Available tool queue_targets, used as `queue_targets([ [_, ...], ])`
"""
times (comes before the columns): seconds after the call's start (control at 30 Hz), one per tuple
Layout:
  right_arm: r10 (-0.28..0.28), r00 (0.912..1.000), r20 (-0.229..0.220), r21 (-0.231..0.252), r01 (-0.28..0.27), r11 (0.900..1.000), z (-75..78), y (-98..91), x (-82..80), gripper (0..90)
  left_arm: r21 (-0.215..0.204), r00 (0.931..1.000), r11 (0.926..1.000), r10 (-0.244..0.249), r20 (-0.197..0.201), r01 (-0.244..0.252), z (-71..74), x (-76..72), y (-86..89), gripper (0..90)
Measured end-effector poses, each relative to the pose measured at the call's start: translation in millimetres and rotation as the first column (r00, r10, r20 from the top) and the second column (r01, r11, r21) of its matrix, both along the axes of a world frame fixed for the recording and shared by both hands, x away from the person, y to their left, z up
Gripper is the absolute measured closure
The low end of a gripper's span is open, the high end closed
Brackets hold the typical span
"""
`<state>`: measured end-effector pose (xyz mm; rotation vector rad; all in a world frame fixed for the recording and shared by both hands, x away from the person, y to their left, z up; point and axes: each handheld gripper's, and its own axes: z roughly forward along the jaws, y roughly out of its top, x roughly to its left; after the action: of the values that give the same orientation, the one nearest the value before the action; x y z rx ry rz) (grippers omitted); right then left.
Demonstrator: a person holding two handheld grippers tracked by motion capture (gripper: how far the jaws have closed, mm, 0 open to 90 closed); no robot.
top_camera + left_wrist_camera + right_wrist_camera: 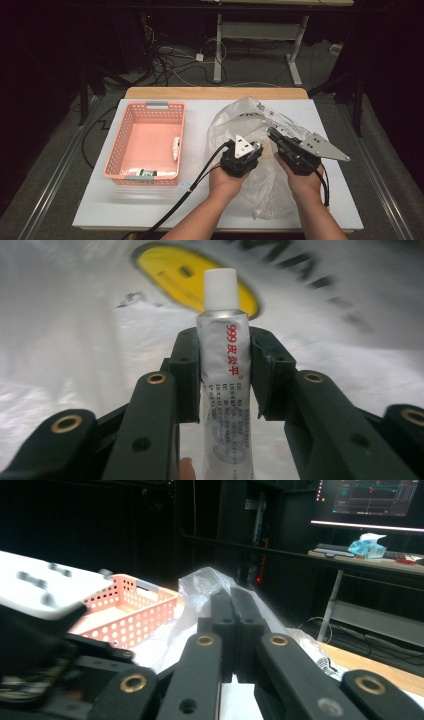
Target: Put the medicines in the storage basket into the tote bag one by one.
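1. The left gripper clamps a tube between its pads; the tube's long axis runs along the jaws, white cap pointing out past the tips.
2. In the high view this left gripper sits inside the mouth of the bag, so the tube is in the bag.
3. The basket lies well left of the bag, on the left hand's side, already holding a few small items.
4. The right gripper, jaws pressed together on the bag's film, holds the bag up just right of the left one.
5. The tube likely goes out of the bag and leftward to the basket.
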<state>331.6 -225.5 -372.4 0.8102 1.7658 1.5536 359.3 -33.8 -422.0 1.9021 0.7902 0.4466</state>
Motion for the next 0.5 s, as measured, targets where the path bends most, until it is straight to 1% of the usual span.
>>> queue_targets([
  [0.07, 0.002, 1.0000, 0.003, 0.000, -0.002, 1.0000, 1.1, -0.6, -0.8, 90.0, 0.027, 0.9997, 0.9994, 0.023, 0.002, -0.023, -2.2, 10.5, 3.0, 66.1],
  [0.1, 0.003, 0.9999, 0.010, -0.001, -0.003, 1.0000, 1.6, -1.0, -0.6, 90.0, 0.027, 0.9995, 0.9991, 0.032, 0.004, -0.032, -2.8, 13.8, 4.0, 66.1],
  [0.13, 0.003, 1.0000, 0.009, 0.002, -0.003, 1.0000, 1.8, -1.1, -0.8, 90.0, 0.041, 0.9994, 0.9985, 0.035, 0.007, -0.036, -3.2, 18.2, 5.8, 66.1],
  [0.17, 0.002, 1.0000, 0.007, 0.006, -0.002, 1.0000, 2.0, -1.2, -0.8, 90.0, 0.065, 0.9992, 0.9971, 0.039, 0.011, -0.040, -3.4, 23.3, 6.9, 66.1],
  [0.2, -0.001, 1.0000, 0.006, 0.009, 0.001, 1.0000, 2.1, -1.2, -0.8, 90.0, 0.073, 0.9990, 0.9964, 0.043, 0.011, -0.043, -3.4, 27.1, 7.4, 66.1],
  [0.23, -0.001, 1.0000, 0.008, 0.006, 0.001, 1.0000, 2.0, -1.4, -0.5, 90.0, 0.074, 0.9990, 0.9963, 0.043, 0.011, -0.044, -3.2, 30.7, 8.0, 66.1],
  [0.33, -0.003, 1.0000, 0.007, 0.007, 0.003, 1.0000, 2.1, -1.4, -0.7, 90.0, 0.095, 0.9992, 0.9948, 0.035, 0.019, -0.036, -2.8, 38.7, 6.9, 66.1],
  [0.4, -0.004, 1.0000, 0.007, 0.007, 0.003, 1.0000, 2.2, -1.3, -1.1, 90.0, 0.109, 0.9995, 0.9936, 0.030, 0.009, -0.031, -5.4, 43.1, 4.6, 66.1],
  [0.5, -0.002, 1.0000, 0.004, 0.001, 0.002, 1.0000, 1.4, -0.8, -1.0, 90.0, 0.139, 0.9997, 0.9900, 0.023, -0.009, -0.022, -13.3, 46.7, 0.7, 66.1],
])
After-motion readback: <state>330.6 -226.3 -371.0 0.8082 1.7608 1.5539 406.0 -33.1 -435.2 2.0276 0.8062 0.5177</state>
